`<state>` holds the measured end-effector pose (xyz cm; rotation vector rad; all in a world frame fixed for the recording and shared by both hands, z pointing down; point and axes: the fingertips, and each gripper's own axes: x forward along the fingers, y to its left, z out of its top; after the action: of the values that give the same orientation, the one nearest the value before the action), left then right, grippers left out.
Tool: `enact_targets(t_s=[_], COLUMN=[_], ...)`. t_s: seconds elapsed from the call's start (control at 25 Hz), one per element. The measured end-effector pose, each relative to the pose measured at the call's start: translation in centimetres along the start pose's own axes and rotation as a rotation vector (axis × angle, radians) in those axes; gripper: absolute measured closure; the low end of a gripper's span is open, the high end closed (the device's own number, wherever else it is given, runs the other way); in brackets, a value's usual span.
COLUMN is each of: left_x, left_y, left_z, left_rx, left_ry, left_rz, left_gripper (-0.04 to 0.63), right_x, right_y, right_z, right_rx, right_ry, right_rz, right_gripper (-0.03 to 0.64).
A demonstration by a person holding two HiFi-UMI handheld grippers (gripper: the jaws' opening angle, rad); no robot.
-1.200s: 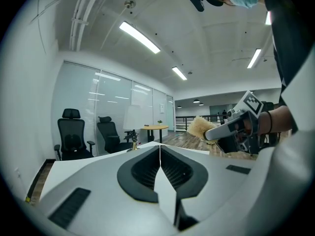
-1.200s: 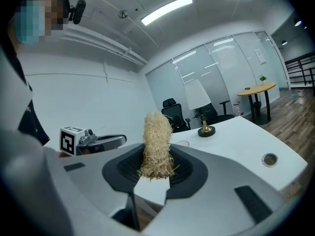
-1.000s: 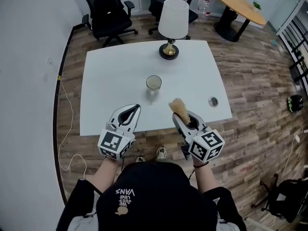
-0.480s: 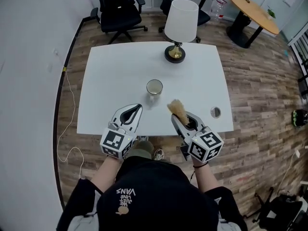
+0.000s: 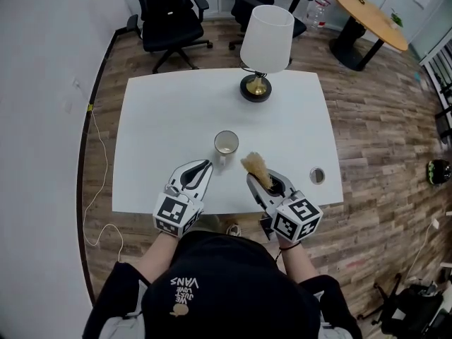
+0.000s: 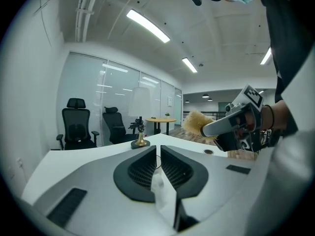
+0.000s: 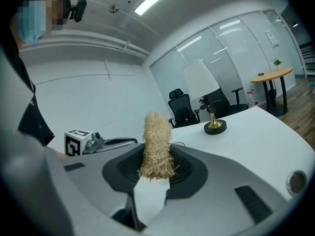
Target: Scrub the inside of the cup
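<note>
A clear glass cup (image 5: 226, 143) stands upright near the middle of the white table (image 5: 162, 119). My left gripper (image 5: 206, 165) is shut and empty, its tips just short of the cup on the near left; in the left gripper view (image 6: 158, 150) the closed jaws hide the cup. My right gripper (image 5: 251, 179) is shut on a straw-coloured scrubber (image 5: 255, 166), whose tuft sticks out past the jaws just right of the cup. In the right gripper view the scrubber (image 7: 156, 144) stands upright between the jaws (image 7: 156, 167).
A lamp with a white shade (image 5: 266, 39) and a brass base (image 5: 256, 88) stands at the table's far edge. A round cable hole (image 5: 316, 176) sits near the right front corner. Black office chairs (image 5: 166, 13) and a round wooden table (image 5: 369, 9) are beyond.
Both grippers have moved forward over the table's near edge and closer to the cup. The scrubber stays clamped in the right gripper.
</note>
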<state>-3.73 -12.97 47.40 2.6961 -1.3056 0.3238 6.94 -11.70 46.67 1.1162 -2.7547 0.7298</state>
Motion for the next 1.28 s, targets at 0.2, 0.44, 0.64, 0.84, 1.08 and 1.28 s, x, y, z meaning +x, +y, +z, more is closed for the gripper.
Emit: enact_targets(t_s=[0.2, 0.44, 0.64, 0.84, 1.08, 1.28], left_x=[1.5, 3.7, 5.4, 7.2, 9.0, 10.3], left_y=[1.0, 1.0, 1.4, 1.5, 1.8, 2.6], left_z=[-0.5, -1.3, -2.3, -3.4, -4.9, -6.7], left_rx=[-0.002, -0.019, -0.055, -0.052, -0.069, -0.122], left_ry=[0.008, 0.025, 0.038, 0.058, 0.093, 0.122], left_rz=[-0.020, -0.058, -0.054, -0.042, -0.040, 0.006], left_gripper=[0.581, 0.544, 0.364, 0.227, 0.198, 0.189], right_x=[1.3, 2.1, 2.3, 2.3, 3.0, 3.1], right_y=[-0.6, -1.7, -2.4, -3.2, -3.5, -3.5], right_z=[0.4, 0.7, 0.9, 1.0, 0.9, 1.0], right_rx=[0.006, 0.009, 0.013, 0.018, 0.025, 0.024], right_ry=[0.005, 0.009, 0.009, 0.010, 0.020, 0.026], right_rz=[-0.005, -0.019, -0.028, -0.038, -0.040, -0.042], right_gripper=[0.517, 0.517, 0.517, 0.517, 0.517, 0.517])
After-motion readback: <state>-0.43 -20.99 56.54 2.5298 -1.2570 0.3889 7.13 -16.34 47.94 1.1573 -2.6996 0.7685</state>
